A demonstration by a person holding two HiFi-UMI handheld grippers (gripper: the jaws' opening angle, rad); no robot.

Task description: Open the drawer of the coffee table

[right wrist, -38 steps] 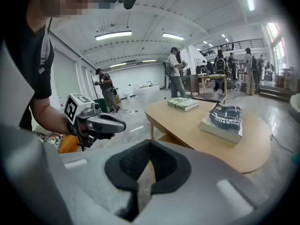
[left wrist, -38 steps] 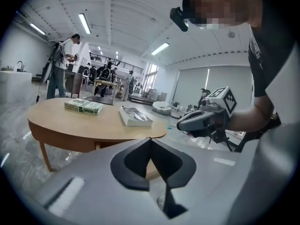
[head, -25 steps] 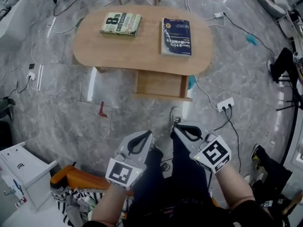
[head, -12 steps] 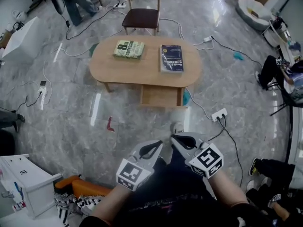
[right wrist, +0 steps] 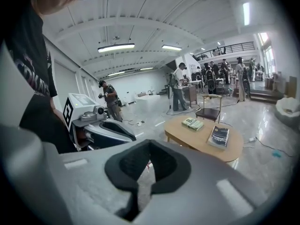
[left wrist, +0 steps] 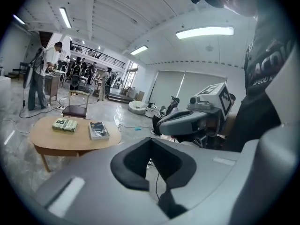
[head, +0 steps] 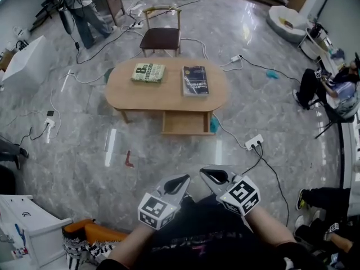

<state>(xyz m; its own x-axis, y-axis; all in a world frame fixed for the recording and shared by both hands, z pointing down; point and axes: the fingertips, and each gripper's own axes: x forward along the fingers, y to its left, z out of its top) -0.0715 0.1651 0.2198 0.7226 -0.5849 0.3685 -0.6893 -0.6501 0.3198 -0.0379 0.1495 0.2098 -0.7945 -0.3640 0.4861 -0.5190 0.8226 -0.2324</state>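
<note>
The coffee table [head: 166,91] is seen well ahead of both claws, with its drawer [head: 185,124] pulled out from the edge facing them. A green book [head: 148,72], on which a large "8" is read, is laid on the top, ahead of the left claw [head: 181,180]. A dark blue book [head: 194,80], its title too small to be read, is laid ahead of the right claw [head: 206,174]. Both claws are pressed together with nothing pinched, and are held side by side, well apart from the drawer.

Grey left tongs [head: 181,180], right tongs [head: 207,174]: black pads [head: 174,183], black-white marker cubes [head: 154,211]; dark printed shirt [head: 197,246].
</note>
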